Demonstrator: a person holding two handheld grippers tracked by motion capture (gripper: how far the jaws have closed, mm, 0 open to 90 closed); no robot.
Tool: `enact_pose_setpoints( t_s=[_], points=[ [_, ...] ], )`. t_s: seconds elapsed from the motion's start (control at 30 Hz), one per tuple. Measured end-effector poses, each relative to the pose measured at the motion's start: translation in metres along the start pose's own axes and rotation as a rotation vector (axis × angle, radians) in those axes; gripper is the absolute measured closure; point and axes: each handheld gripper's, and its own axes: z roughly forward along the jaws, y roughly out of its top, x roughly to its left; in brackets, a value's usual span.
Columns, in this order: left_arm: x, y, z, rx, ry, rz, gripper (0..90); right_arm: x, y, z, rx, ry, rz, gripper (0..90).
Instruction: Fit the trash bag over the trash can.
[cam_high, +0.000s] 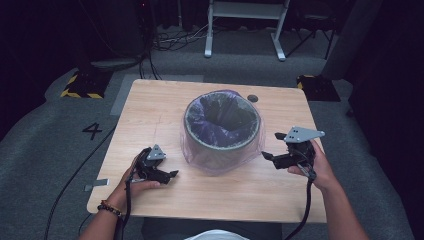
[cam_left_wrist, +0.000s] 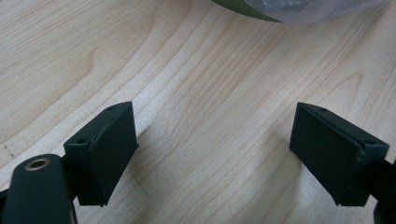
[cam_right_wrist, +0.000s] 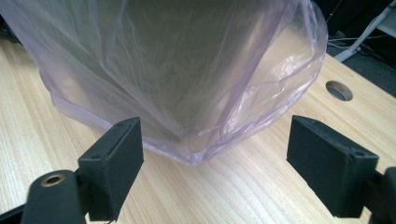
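High view | bin (cam_high: 222, 131) with purple liner (cam_high: 220, 162) mid-table | left gripper (cam_high: 167, 176), right gripper (cam_high: 272, 148): jaws wide, empty

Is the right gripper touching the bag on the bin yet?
Apart. In the right gripper view, bare table shows between the right gripper fingers and the plastic bag.

Light: bright on the table (cam_high: 150, 107), dark surroundings.
Shadows: soft, beneath the jaws.
Glare: pale sheen on the plastic bag (cam_right_wrist: 261, 70).
Focus: the high view slightly soft.
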Motion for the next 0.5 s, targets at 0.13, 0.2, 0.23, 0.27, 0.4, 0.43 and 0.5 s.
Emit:
enact_pose_setpoints(
  t_s=[0.13,0.2,0.23,0.27,0.4,0.43,0.5],
  points=[
    [0.000,0.000,0.000,0.000,0.000,0.000,14.6,0.001,-0.008,0.003,0.016,0.008,0.007,18.7],
    [0.000,0.000,0.000,0.001,0.000,0.001,14.6,0.001,-0.016,0.007,0.026,0.014,0.022,18.7],
    [0.000,0.000,0.000,0.000,0.000,0.000,14.6,0.001,-0.018,0.007,0.029,0.015,0.026,18.7],
    [0.000,0.000,0.000,0.000,0.000,0.000,14.6,0.001,-0.020,0.008,0.031,0.018,0.029,18.7],
    [0.000,0.000,0.000,0.001,0.000,0.001,14.6,0.001,-0.028,0.011,0.056,-0.009,0.026,18.7],
    [0.000,0.000,0.000,0.000,0.000,0.000,14.6,0.001,-0.030,0.011,0.064,-0.018,0.025,18.7],
    [0.000,0.000,0.000,0.000,0.000,0.000,14.6,0.002,-0.034,0.013,0.071,-0.023,0.032,18.7]
  ],
)
